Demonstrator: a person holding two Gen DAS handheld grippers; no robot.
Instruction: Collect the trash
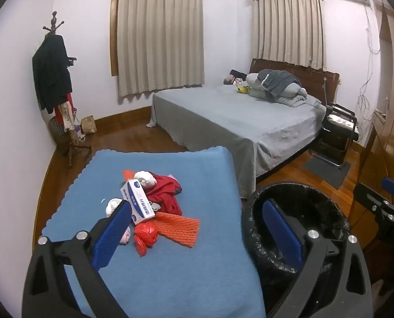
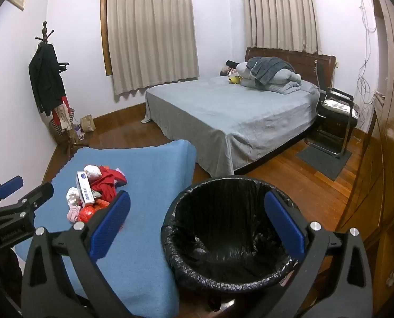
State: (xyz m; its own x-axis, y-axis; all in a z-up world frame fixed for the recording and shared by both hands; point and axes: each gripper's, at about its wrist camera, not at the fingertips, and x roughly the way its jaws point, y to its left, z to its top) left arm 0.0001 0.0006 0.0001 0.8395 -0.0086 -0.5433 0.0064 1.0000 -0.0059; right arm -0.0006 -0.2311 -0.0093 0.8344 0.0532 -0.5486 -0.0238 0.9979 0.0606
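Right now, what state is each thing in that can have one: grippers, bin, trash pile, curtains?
left gripper: open, holding nothing
right gripper: open, holding nothing
trash bin: upright, lined with a black bag, looks empty
trash pile: heaped loose on the blue cloth, untouched
white box: closed, lying in the pile
curtains: drawn shut

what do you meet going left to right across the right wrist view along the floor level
left gripper → trash pile on the blue mat → black-lined bin → wooden wardrobe
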